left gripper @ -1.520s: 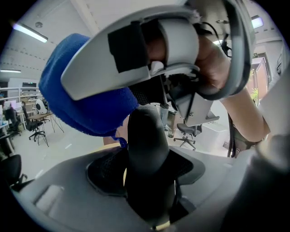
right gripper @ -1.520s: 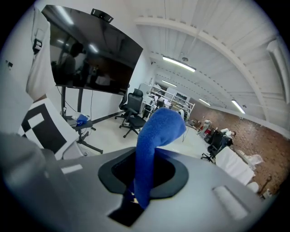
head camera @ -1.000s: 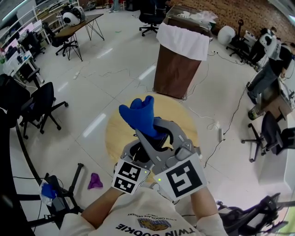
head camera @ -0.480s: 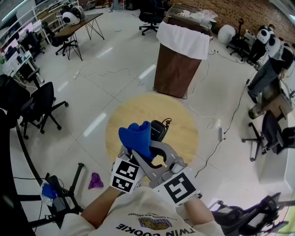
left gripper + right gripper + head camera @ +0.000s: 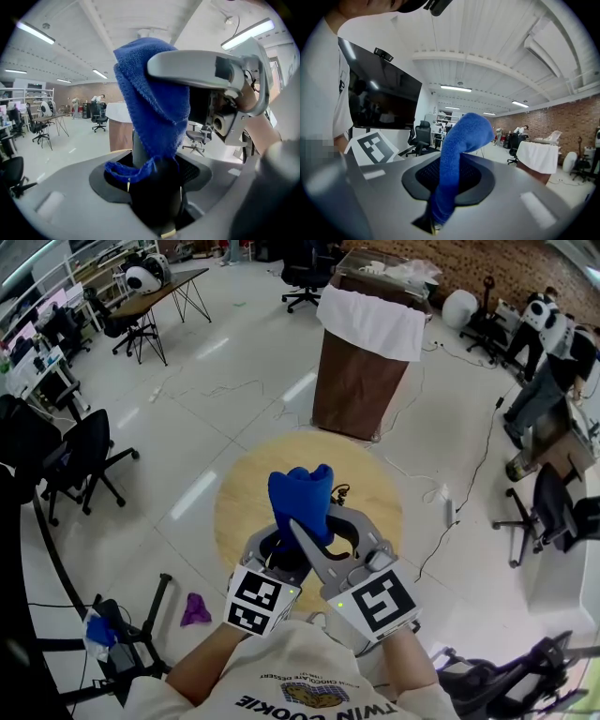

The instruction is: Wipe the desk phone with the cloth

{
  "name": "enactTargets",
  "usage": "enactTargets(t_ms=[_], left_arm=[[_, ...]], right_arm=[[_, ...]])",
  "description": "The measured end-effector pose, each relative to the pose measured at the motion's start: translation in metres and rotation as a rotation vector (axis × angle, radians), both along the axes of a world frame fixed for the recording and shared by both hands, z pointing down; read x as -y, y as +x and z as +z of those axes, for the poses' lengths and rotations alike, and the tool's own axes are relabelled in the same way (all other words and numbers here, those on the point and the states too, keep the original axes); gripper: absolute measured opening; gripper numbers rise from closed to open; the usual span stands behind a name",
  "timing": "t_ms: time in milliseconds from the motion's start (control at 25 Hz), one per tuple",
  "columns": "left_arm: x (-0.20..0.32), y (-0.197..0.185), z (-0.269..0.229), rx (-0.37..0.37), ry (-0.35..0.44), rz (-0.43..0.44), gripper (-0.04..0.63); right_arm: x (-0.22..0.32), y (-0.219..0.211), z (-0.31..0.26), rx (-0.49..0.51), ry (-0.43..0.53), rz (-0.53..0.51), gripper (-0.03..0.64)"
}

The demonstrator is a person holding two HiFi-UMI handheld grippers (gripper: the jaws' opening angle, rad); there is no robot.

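Observation:
A blue cloth (image 5: 302,498) stands over the round wooden table (image 5: 244,493), and my right gripper (image 5: 314,524) is shut on its lower end. In the right gripper view the cloth (image 5: 459,154) rises from the pinched jaws (image 5: 436,213). My left gripper (image 5: 279,547) sits just left of it and below, its jaws closed on a black phone part (image 5: 157,197). The cloth (image 5: 154,103) drapes onto that black part, with a right gripper finger (image 5: 187,75) above it. The rest of the desk phone is mostly hidden behind the cloth and grippers. Its curly cord (image 5: 337,491) shows.
A brown bin with a white liner (image 5: 361,371) stands beyond the table. Office chairs stand at the left (image 5: 80,456) and right (image 5: 548,512). A purple rag (image 5: 194,608) lies on the floor at lower left. Cables run across the floor. A dark monitor (image 5: 379,98) shows in the right gripper view.
The right gripper, with the cloth, dropped toward the left gripper, then shifted right and rolled. The left gripper stayed where it was.

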State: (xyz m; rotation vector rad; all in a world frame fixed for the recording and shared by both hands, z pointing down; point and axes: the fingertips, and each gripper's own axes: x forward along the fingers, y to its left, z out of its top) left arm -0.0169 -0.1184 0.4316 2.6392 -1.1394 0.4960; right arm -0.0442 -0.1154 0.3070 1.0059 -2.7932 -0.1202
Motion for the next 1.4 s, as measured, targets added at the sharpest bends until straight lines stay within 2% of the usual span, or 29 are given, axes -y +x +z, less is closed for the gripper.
enactTargets(t_ms=[600,880,1160,1400], left_arm=[[-0.008,0.006,-0.001,-0.01,-0.001,0.017,0.264],[-0.01,0.006,-0.006,-0.018,0.004,0.019,0.264],[-0.011,0.006,-0.015,-0.046,0.007,0.021,0.264],[-0.008,0.001,-0.024,-0.067,0.013,0.013,0.264]], right_arm=[[0.05,0.062,-0.029,0.059,0.067,0.182,0.058],[0.073,0.091,-0.044,0.088,0.128,0.263,0.058],[0.076,0.096,-0.039,0.106,0.167,0.246,0.058],[0.072,0.089,-0.015,0.063,0.193,0.206,0.058]])
